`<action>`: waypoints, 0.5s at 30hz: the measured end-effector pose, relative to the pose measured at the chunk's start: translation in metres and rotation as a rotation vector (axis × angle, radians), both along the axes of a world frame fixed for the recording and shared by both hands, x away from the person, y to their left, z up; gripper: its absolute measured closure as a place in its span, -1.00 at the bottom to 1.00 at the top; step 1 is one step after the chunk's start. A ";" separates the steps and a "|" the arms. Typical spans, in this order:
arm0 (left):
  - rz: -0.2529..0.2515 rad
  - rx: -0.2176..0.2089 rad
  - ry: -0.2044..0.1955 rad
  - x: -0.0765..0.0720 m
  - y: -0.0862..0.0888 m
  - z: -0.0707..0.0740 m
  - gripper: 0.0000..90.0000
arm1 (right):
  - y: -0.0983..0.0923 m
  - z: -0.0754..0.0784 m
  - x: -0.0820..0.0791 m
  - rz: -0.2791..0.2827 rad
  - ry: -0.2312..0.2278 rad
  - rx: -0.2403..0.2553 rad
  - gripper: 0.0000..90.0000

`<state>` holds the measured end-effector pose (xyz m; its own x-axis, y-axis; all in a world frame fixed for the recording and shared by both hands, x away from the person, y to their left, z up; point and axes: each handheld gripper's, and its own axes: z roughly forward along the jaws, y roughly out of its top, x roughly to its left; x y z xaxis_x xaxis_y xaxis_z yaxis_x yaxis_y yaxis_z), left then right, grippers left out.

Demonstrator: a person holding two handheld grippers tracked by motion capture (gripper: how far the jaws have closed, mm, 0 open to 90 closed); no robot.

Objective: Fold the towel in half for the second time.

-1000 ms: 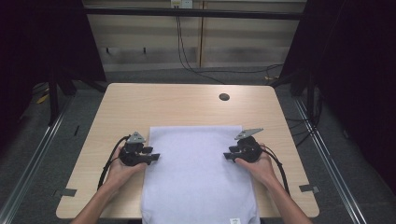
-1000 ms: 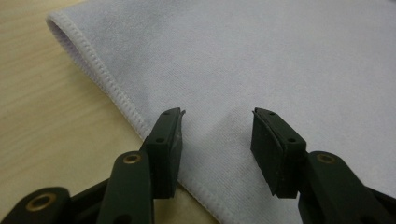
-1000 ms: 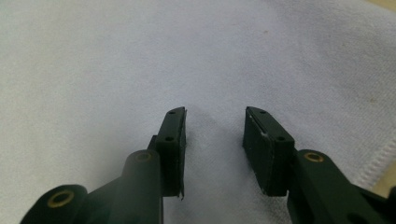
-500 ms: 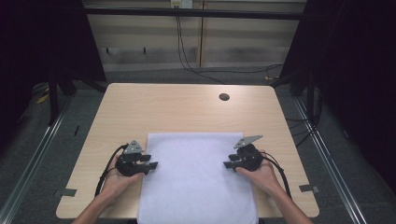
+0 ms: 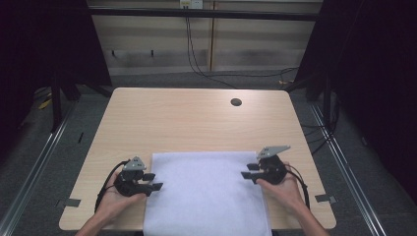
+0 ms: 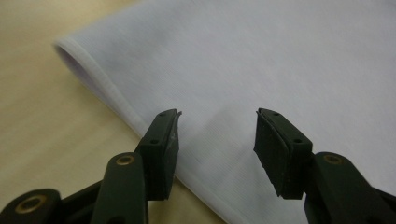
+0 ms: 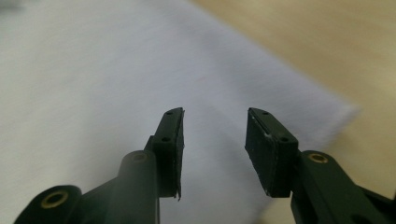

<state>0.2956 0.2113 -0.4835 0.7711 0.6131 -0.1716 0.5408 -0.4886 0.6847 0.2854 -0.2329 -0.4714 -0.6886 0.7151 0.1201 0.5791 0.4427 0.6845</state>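
High view: a white cloth [image 5: 206,194] lies flat on the near half of the wooden table [image 5: 192,120], its near edge running over the table's front edge. The left gripper [image 5: 150,182] sits at the cloth's left edge, held by the person's left hand [image 5: 114,201]; its jaws point inward toward the cloth and stand apart. The right gripper [image 5: 248,171] sits at the cloth's right edge, held by the right hand [image 5: 282,189], jaws likewise pointing inward and apart. A small dark round hole [image 5: 236,102] is set in the tabletop toward the far right, well apart from the cloth. Cables [image 5: 201,49] trail over the floor beyond the table.

Left gripper view: the left gripper [image 6: 217,135] has its jaws wide, with nothing between the pads. The cloth [image 6: 261,60] lies beneath them; its hemmed edge runs diagonally under the left-hand jaw, with bare table [image 6: 42,126] beside it. Whether the jaw tips touch the fabric cannot be told.

Right gripper view: the right gripper [image 7: 215,135] also stands wide and grips nothing. The cloth [image 7: 107,70] lies under both jaws, its corner just beyond the right-hand jaw, with bare table [image 7: 317,42] past it
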 end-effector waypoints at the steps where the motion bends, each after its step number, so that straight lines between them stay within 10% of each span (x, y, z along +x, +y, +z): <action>1: 0.005 0.003 -0.008 0.006 0.001 0.003 0.10 | -0.005 0.002 0.009 -0.025 -0.023 -0.018 0.27; 3: 0.041 0.025 -0.054 0.019 0.004 0.007 0.10 | -0.015 0.004 0.028 -0.063 -0.020 0.000 0.27; 8: 0.101 -0.047 -0.028 0.057 0.013 0.005 0.09 | -0.029 -0.010 0.065 -0.103 0.027 0.037 0.22; 11: 0.153 -0.116 -0.030 0.072 0.017 0.000 0.07 | -0.028 -0.020 0.071 -0.089 0.055 0.011 0.23; 15: 0.153 -0.099 -0.007 0.082 0.017 -0.005 -0.02 | -0.029 -0.027 0.072 -0.092 0.064 0.008 0.25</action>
